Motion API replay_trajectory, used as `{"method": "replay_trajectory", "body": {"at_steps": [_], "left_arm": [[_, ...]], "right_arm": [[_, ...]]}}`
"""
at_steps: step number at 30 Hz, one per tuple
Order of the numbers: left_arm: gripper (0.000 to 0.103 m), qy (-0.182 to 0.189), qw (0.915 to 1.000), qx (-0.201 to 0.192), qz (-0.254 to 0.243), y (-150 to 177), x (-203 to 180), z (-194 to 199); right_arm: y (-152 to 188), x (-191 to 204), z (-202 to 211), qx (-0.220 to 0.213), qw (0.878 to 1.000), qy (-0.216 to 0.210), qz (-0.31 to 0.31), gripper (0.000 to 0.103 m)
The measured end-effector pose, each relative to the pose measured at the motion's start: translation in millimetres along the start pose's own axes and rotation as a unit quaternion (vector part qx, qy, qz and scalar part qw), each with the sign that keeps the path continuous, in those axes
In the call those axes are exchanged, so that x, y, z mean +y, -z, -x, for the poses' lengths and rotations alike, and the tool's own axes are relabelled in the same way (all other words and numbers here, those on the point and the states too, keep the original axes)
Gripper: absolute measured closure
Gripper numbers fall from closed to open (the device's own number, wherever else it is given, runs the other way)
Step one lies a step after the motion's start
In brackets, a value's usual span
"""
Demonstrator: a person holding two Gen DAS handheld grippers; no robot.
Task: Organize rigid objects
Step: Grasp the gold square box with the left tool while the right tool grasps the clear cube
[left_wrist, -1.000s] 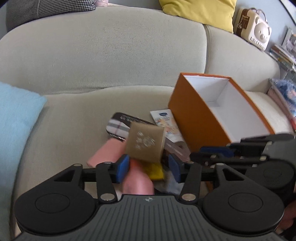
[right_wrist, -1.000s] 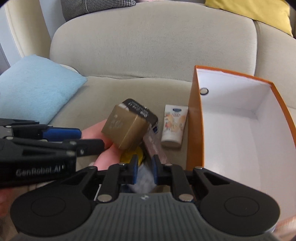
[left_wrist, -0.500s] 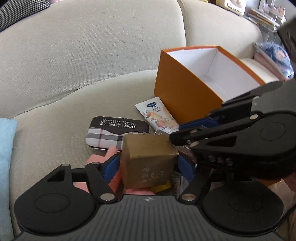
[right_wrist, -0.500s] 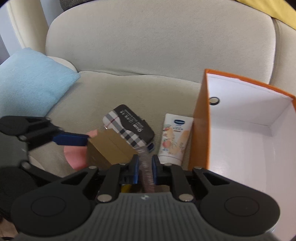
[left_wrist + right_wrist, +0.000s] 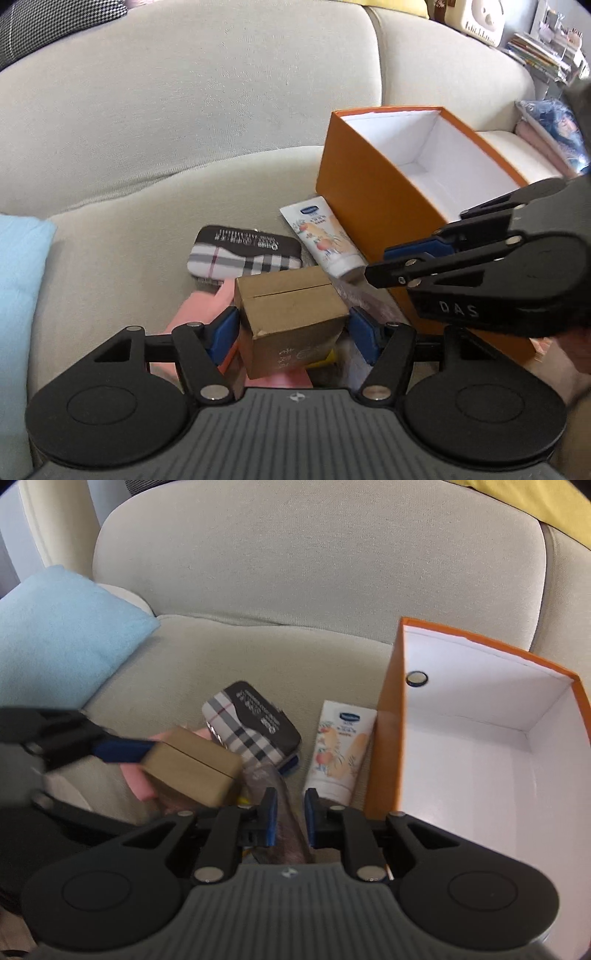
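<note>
- We see a beige sofa [image 5: 192,122] as the surface for everything; we take the orange box [image 5: 373,206] on its seat as our landmark.
- Far to the left of the orange box, a light blue cushion [image 5: 62,635] lies at the end of the seat.
- Left of the orange box, the left hand-held gripper [image 5: 291,332] has a brown cardboard box [image 5: 291,317] between its blue pads; its jaws have just been closing from a wider spread, and the left pad is against the box's side while on the right we cannot tell contact from a slight gap.
- Under that cardboard box we see a pink item [image 5: 199,310] on the seat, and a yellow thing peeks out beneath; we cannot tell what it is.
- Behind the cardboard box, still left of the orange box, lies a plaid case [image 5: 243,254] with a dark printed top.
- Just beside the orange box's left wall lies a white cream tube [image 5: 325,236], cap end toward us.
- The right hand-held gripper [image 5: 290,816] is nearly closed on a brownish, see-through wrapped thing [image 5: 284,819], just left of the orange box's near corner, and its arm crosses in front of that box in the left view.
- The orange box stands open, white inside, with nothing visible in it.
- Behind and right of the orange box we see a yellow cushion [image 5: 546,502], folded fabrics [image 5: 550,136] and a shelf of books [image 5: 539,55].
</note>
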State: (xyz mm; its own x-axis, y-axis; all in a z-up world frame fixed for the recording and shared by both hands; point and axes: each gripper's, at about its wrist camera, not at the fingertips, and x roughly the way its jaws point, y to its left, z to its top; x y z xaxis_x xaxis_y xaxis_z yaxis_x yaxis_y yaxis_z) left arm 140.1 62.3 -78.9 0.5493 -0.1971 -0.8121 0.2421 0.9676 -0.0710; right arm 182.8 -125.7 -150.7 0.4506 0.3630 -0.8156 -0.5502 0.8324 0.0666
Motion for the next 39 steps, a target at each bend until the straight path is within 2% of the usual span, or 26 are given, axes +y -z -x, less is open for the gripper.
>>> {"method": "replay_trajectory", "body": {"at_steps": [6,8,10,12,13,15,18,20,24,25,27,35,39], "left_arm": [[0.029,0.011,0.9997,0.02,0.009,11,2,31],[0.029,0.017,0.9993,0.032,0.013,16,2,31],[0.029,0.004,0.9988,0.046,0.014,22,2,24],[0.029,0.007,0.9991,0.038,0.014,25,2,21],[0.029,0.009,0.9991,0.036,0.019,25,4,20],[0.029,0.011,0.9992,0.028,0.027,23,7,17],[0.032,-0.004,0.999,0.026,0.036,23,11,11],[0.033,-0.017,0.9985,0.039,0.036,25,12,2],[0.035,-0.017,0.9973,0.052,0.048,28,20,-9],[0.035,-0.016,0.9972,0.052,0.05,28,21,-10],[0.034,-0.019,0.9972,0.055,0.047,28,21,-11],[0.03,-0.037,0.9969,0.065,0.022,32,15,-6],[0.034,-0.036,0.9973,0.063,0.014,33,13,-6]], "right_arm": [[14,14,13,0.009,0.999,-0.025,0.043,0.086],[19,23,11,0.02,0.997,-0.034,0.059,0.086],[25,30,6,0.038,0.995,-0.037,0.08,0.084],[28,35,1,0.055,0.993,-0.04,0.096,0.083],[30,37,-1,0.061,0.992,-0.042,0.106,0.081],[31,39,-5,0.07,0.989,-0.042,0.124,0.065],[33,41,-9,0.078,0.985,-0.036,0.148,0.064],[35,40,-12,0.086,0.983,-0.038,0.158,0.064],[38,42,-24,0.1,0.979,-0.036,0.172,0.063],[38,42,-26,0.101,0.979,-0.031,0.177,0.061],[38,43,-29,0.099,0.977,-0.032,0.185,0.049],[38,48,-45,0.113,0.973,-0.04,0.199,0.048],[43,49,-49,0.114,0.973,-0.041,0.198,0.052]]}}
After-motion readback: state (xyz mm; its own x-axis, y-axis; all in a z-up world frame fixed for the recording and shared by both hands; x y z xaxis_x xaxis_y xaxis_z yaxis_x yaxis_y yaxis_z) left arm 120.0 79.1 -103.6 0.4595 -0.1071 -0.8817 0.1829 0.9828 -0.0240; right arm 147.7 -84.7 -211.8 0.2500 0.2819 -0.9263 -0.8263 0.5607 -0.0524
